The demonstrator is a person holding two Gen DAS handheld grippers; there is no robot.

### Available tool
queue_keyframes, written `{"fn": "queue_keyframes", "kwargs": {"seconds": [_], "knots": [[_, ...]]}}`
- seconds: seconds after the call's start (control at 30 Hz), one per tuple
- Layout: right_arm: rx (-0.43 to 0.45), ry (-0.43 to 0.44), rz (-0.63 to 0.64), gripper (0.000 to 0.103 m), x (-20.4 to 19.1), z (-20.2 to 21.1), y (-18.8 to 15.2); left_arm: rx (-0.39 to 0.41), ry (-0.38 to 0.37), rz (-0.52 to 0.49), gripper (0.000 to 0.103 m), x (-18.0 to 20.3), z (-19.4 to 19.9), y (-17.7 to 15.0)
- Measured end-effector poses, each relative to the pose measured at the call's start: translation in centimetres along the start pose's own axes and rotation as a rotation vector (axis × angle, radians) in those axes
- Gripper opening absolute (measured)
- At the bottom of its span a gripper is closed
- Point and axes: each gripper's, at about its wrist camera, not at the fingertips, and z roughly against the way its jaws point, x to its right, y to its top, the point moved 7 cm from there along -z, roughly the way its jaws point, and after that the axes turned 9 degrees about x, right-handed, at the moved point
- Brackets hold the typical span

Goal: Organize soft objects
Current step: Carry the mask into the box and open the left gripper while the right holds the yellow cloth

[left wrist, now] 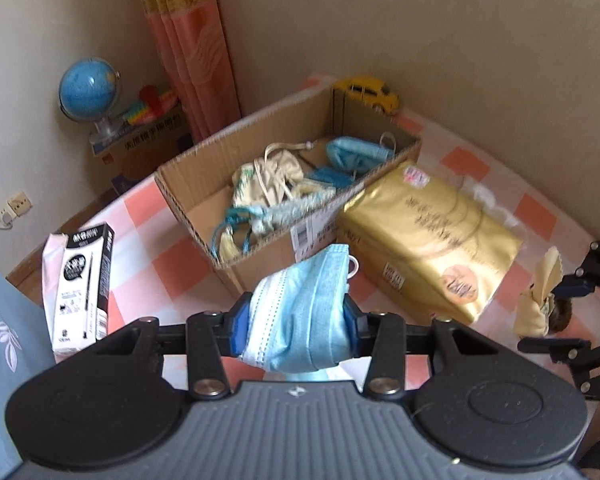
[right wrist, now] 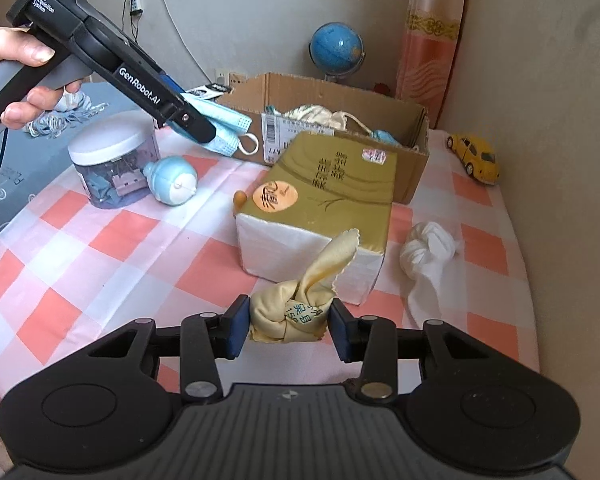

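Standing on the checkered desk, the cardboard box holds pouches and masks. Left gripper fingers clamp a blue face mask; right gripper fingers clamp a knotted yellow cloth, both held above the desk.

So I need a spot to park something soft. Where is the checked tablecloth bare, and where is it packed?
Bare: the tablecloth in front of the clear jar, left of the gold tissue pack. A narrow strip lies between the white knotted cloth and the yellow toy car. Crowded: the cardboard box, already strewn with pouches and masks.
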Motion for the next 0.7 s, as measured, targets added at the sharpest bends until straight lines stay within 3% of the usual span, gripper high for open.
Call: {"fn": "queue_keyframes", "kwargs": {"seconds": [0.4, 0.7], "knots": [[0.053, -0.007, -0.032, 0.047, 0.8, 2.3, 1.0, 0.129, 0.022, 0.009, 0.043, -0.3, 1.1, 5.5], [0.063, -0.023, -0.052, 0.047, 1.7, 2.5, 1.0, 0.161, 0.119, 0.090, 0.043, -4.0, -1.8, 8.8]]}}
